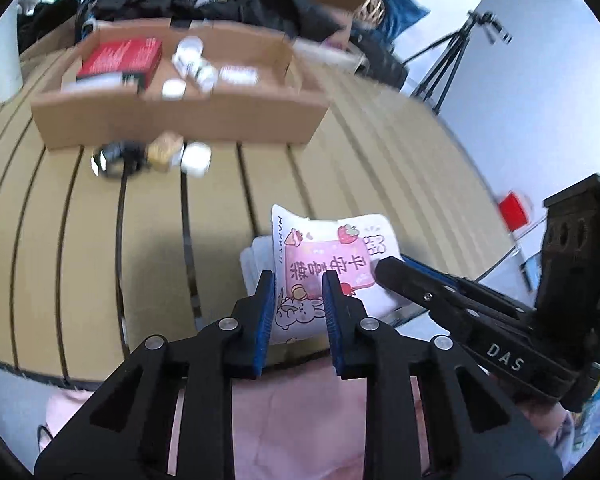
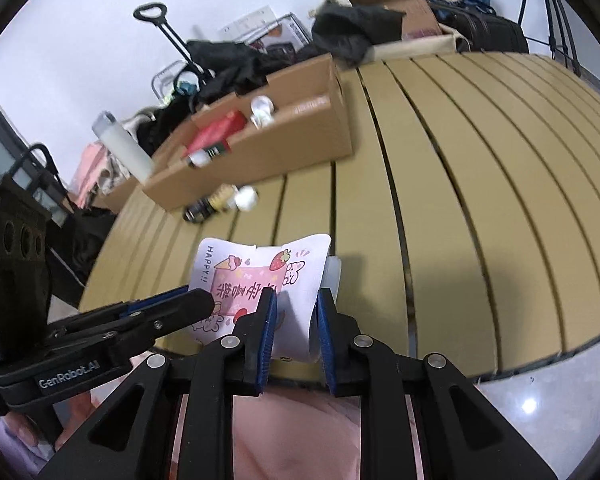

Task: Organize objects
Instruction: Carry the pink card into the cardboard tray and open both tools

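A white tissue pack point(image 1: 332, 264) with pink strawberry print is held above the near edge of the slatted table point(image 1: 60, 220). My left gripper point(image 1: 298, 280) is shut on its near edge. My right gripper point(image 2: 296, 300) is shut on the same pack point(image 2: 260, 276), gripping its other side. In the left wrist view the right gripper's fingers point(image 1: 404, 276) reach in from the right. In the right wrist view the left gripper's fingers point(image 2: 180, 304) reach in from the left.
An open cardboard box point(image 1: 180, 116) holds a red box point(image 1: 120, 58) and small white bottles point(image 1: 190, 66). Small bottles point(image 1: 160, 154) lie in front of it. A white cylinder point(image 1: 4, 56) stands far left. Dark bags crowd the back; a tripod point(image 1: 452, 60) stands right.
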Demonstrator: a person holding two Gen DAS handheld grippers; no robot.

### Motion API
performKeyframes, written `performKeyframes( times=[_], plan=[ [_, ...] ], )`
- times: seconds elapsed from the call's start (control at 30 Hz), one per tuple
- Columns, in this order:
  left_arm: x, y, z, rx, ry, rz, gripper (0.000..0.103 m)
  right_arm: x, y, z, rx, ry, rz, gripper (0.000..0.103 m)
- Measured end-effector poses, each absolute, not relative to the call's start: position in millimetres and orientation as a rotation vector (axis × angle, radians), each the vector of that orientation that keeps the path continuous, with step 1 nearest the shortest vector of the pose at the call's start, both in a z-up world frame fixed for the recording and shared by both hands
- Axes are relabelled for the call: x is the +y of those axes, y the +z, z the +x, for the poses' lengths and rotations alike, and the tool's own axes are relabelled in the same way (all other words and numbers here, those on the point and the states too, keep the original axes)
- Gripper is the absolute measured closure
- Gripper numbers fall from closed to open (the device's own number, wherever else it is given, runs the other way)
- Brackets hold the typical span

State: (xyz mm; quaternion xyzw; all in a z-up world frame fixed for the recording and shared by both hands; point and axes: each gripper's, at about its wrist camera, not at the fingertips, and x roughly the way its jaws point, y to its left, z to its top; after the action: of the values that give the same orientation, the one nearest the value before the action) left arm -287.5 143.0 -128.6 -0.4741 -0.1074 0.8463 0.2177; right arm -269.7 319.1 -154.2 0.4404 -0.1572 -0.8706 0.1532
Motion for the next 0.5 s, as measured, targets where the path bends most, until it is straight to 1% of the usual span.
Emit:
performKeyframes(
  times=[0.1, 0.3, 0.43, 0.5],
  plan=[
    [142, -97, -305, -0.301, 2.369, -1.233, 0.083, 320, -122, -281, -0.440, -2.516, 1.186, 0.081],
    [138, -45, -369, -0.302, 2.409, -1.166, 0.083, 318, -60, -341, -0.400, -2.536, 1.096, 0.081],
    [135, -34, -423, -0.301, 2.415, -1.219, 0.083, 310, -31, -396, -0.378, -2.527, 1.061, 0.082],
    [132, -36, -447, -0.327, 2.396, -1.258, 0.083, 308, -28, -423, -0.375, -2.516, 1.084, 0.082]
  ],
)
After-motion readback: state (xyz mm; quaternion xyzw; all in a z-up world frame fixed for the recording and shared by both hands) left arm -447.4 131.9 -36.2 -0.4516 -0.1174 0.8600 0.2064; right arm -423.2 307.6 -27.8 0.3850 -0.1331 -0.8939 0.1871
